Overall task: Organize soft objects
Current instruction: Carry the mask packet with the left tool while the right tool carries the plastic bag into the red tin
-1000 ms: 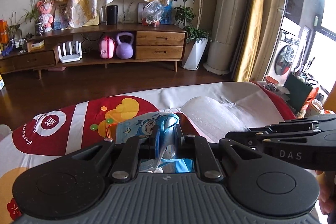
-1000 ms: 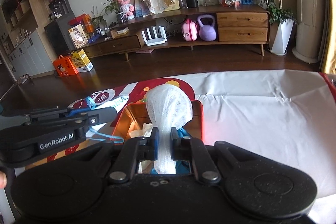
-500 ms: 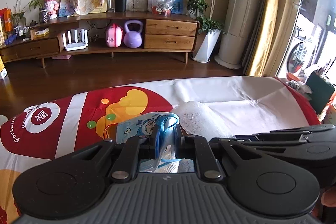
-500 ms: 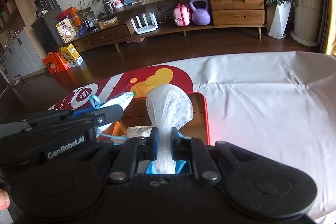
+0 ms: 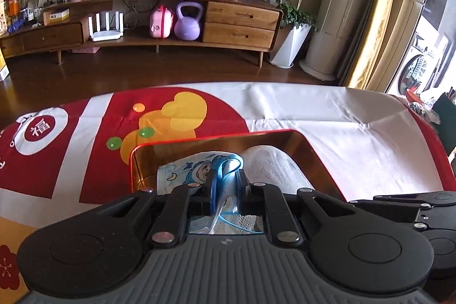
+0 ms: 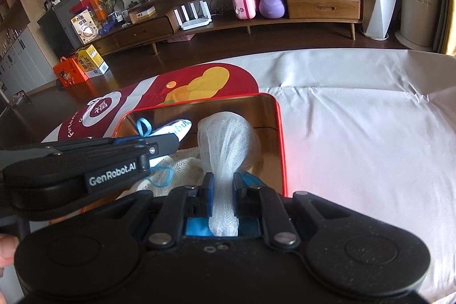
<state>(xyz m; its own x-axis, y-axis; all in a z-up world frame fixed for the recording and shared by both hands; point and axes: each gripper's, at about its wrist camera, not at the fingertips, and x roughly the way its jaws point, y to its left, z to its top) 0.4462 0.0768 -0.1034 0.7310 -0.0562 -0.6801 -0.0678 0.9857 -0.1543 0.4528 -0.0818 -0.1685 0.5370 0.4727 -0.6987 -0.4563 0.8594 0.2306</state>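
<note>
Both grippers have descended since the earlier frames, and the red tin [image 5: 310,144], previously half hidden behind them, now fills the mid-field of each wrist view. We see the left gripper [image 5: 226,190] clamped on a child's face mask [image 5: 188,170] printed with a cartoon figure; its blue ear loop [image 5: 228,165] rises between the nearly closed jaws. The mask's long axis runs roughly across the left view, its body lying to the left of the jaws and low inside the tin. We see the right gripper [image 6: 221,185] pinching a white gauze bundle [image 6: 228,138], jaws drawn in tight on its narrowed neck. The bundle's long axis points away from the camera, its rounded end toward the tin's far wall. In the right view, the left gripper enters from the left edge, its tip over the tin's near-left corner, with more gauze and a blue loop beneath it. Both tools tilt downward toward the tin and sit close beside each other. The tin rests on a tablecloth [image 6: 356,133], white on the right, red with yellow shapes on the left. A fingertip [image 6: 7,248] shows at the left edge.
</note>
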